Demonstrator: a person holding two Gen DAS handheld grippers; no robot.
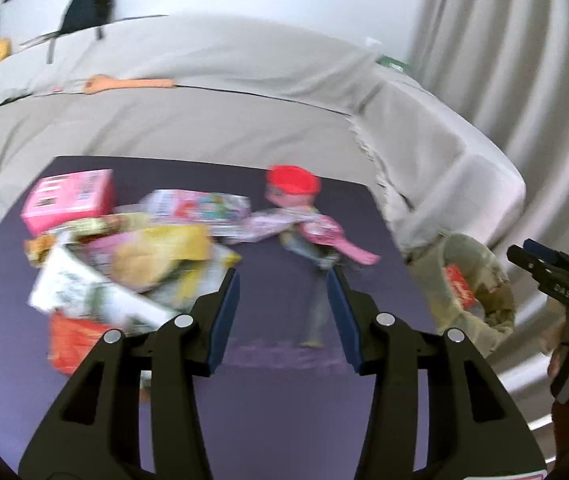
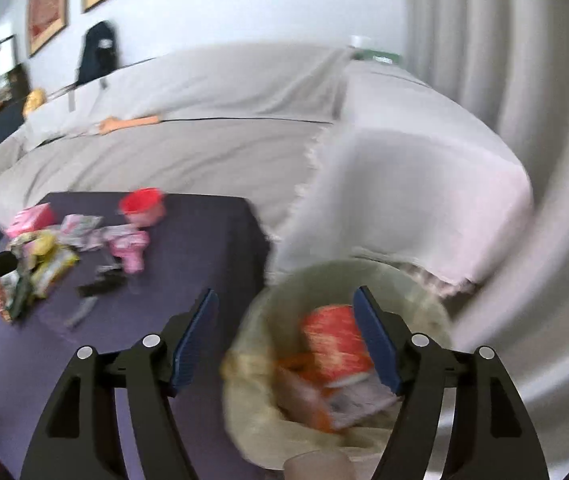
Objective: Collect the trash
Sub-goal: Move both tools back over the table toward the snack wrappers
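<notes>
A blurred pile of wrappers and packets (image 1: 136, 264) lies on the left of the purple table (image 1: 284, 420). Behind the pile are a pink box (image 1: 68, 200), a red-topped cup (image 1: 292, 182) and a pink wrapper (image 1: 324, 232). My left gripper (image 1: 284, 276) hovers open over the table beside the pile, with nothing between its fingers. My right gripper (image 2: 284, 296) stands open above a bag-lined bin (image 2: 324, 272), and no item is between its jaws. A red packet (image 2: 332, 340) and other wrappers lie inside the bin. The bin (image 1: 496, 264) stands off the table's right edge.
A sofa under grey cloth (image 1: 224, 120) runs behind the table and wraps around the right side. A pale curtain (image 1: 504, 60) hangs at the right. A dark backpack (image 1: 88, 0) sits on the sofa back. A hand holds the right gripper (image 1: 544, 268).
</notes>
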